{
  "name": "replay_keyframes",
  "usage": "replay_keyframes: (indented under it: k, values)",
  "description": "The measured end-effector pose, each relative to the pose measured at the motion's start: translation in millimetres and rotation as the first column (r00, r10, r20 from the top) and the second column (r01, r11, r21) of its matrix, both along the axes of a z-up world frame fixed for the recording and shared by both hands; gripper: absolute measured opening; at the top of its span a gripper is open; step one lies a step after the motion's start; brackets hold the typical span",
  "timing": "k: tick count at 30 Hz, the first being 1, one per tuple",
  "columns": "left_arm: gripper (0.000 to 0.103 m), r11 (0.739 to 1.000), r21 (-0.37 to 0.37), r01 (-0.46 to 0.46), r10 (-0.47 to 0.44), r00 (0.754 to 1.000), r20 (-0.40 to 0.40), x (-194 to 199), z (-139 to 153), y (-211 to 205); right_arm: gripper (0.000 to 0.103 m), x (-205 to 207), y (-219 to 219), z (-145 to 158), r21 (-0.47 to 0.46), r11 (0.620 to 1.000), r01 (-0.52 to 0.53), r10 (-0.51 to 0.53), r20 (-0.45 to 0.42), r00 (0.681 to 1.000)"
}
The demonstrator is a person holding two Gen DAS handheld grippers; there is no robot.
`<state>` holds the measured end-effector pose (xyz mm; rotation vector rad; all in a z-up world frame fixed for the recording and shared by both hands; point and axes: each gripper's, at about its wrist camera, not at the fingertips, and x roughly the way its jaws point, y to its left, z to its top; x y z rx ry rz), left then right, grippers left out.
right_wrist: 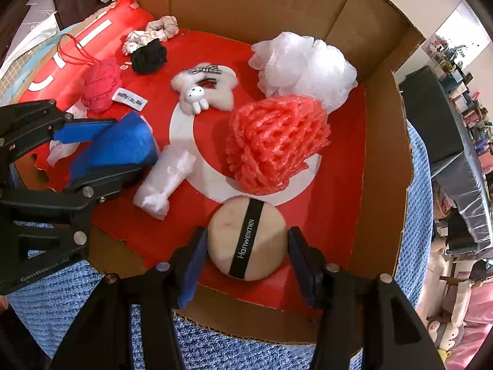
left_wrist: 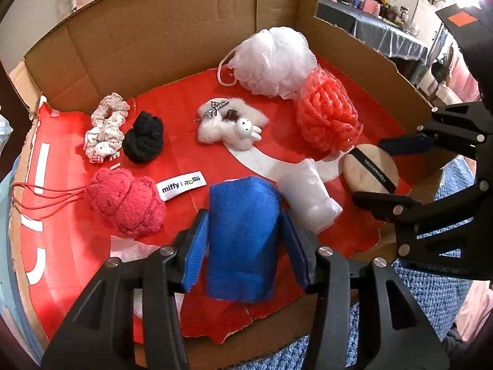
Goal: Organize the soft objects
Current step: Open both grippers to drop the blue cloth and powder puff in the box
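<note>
Soft things lie spread on a red printed sheet (left_wrist: 185, 160) inside a shallow brown cardboard box (left_wrist: 160, 40) with upright walls at the back and sides.

The rolled blue fuzzy cloth (left_wrist: 243, 240) stands between the fingers of the left claw (left_wrist: 246, 252); the blue pads flank it with slim gaps, so the claw looks released around it. The round beige powder puff with a black "Hanweimei" strap (right_wrist: 246, 240) lies at the near right of the sheet between the parted fingers of the right claw (right_wrist: 246, 256), neither pad pressing it.

Counted, one of each:
- white mesh bath pouf (left_wrist: 274, 61), at the back
- coral foam net bundle (left_wrist: 326, 120), touching the pouf
- fluffy white rabbit clip with a checked bow (left_wrist: 234, 123), mid-sheet
- black knitted scrunchie (left_wrist: 143, 138)
- pale pink-and-white scrunchie (left_wrist: 106, 126), just beside the black one
- red knitted pouch with thin red cords (left_wrist: 126, 200) and a white "miffy" label
- clear bag of white padding (left_wrist: 308, 197), between cloth and puff

Open red sheet shows in the middle and along the left. The sheet's near edge is torn, and blue textured fabric (right_wrist: 61, 305) lies beyond the box's front.
</note>
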<state>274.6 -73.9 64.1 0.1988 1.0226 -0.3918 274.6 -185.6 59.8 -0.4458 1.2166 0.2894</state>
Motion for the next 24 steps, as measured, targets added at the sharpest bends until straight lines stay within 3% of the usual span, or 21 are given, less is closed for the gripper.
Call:
replay_keyframes:
  k: [8,13,24]
  values:
    - [0.054,1.000,0.003,-0.008,0.008,1.000,0.006,-3.1,2.1,5.0,0.057,-3.2,3.2,2.1,-0.013,1.000,-0.003,0.003,0.011,1.000]
    - [0.054,1.000,-0.007,-0.008,0.008,1.000,0.019,-8.0,7.5,7.2,0.064,-6.6,5.8,7.2,-0.016,1.000,-0.007,0.007,0.026,1.000]
    - [0.077,0.998,-0.029,-0.049,0.052,0.990,0.134,-32.9,37.7,24.5,0.067,-22.2,3.6,40.4,0.069,0.998,0.006,-0.014,0.107,0.994]
